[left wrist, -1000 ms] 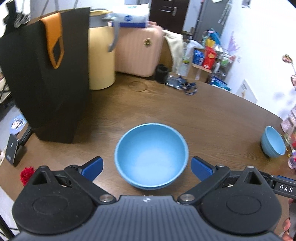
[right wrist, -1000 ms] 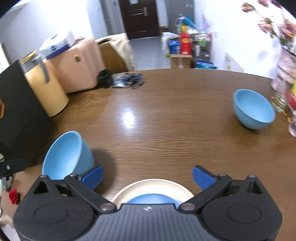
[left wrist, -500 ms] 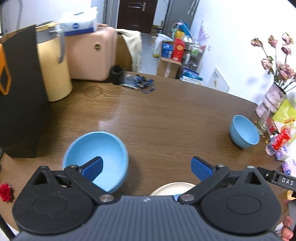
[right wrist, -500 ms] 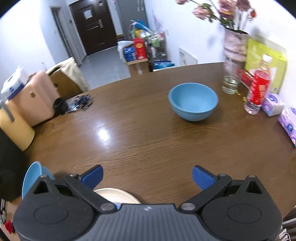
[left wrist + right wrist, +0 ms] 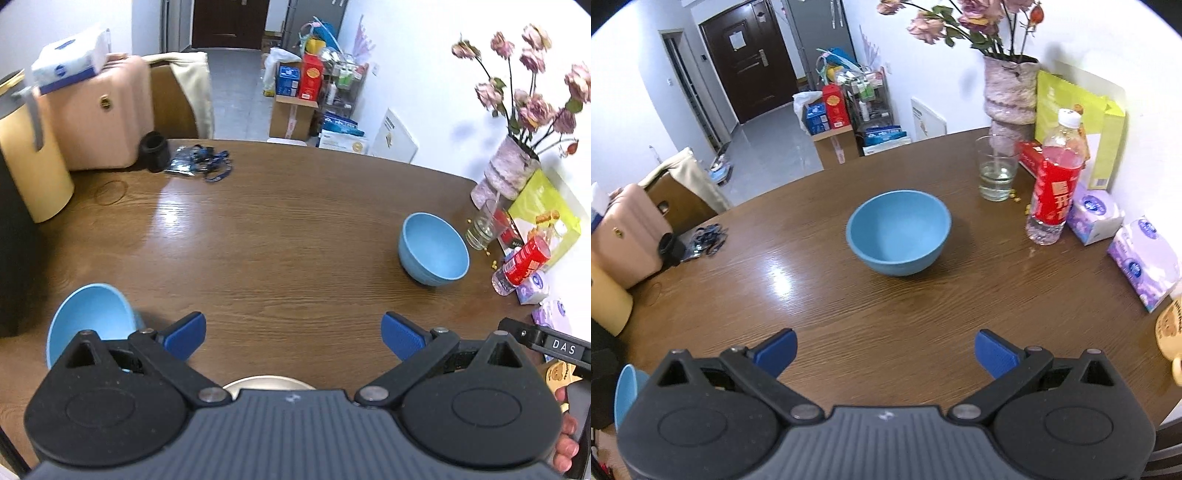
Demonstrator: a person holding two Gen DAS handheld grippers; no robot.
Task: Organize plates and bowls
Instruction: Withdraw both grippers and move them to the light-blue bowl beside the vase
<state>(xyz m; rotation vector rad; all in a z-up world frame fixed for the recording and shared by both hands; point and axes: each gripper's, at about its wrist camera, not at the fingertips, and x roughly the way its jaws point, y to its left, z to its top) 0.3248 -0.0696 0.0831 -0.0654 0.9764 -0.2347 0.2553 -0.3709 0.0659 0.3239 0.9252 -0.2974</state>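
Observation:
A blue bowl (image 5: 898, 233) sits upright on the brown table, straight ahead of my right gripper (image 5: 885, 353), which is open and empty a good way short of it. The same bowl (image 5: 433, 249) shows at the right in the left wrist view. A second blue bowl (image 5: 90, 319) stands at the lower left, beside the left finger of my open, empty left gripper (image 5: 293, 335); its edge (image 5: 626, 387) peeks in at the right wrist view's lower left. A white plate's rim (image 5: 269, 383) shows just under the left gripper's body.
A glass (image 5: 996, 169), a red-labelled bottle (image 5: 1056, 181), tissue packs (image 5: 1145, 258), a green box and a flower vase (image 5: 1010, 92) crowd the table's right edge. A pink case (image 5: 103, 114), yellow canister (image 5: 29, 162), black cup and lanyards (image 5: 199, 160) line the far left.
Both grippers have swung to the right. The near bowl slid to the left edge of both views; the far bowl came to the centre of the right wrist view. Both grippers stayed open.

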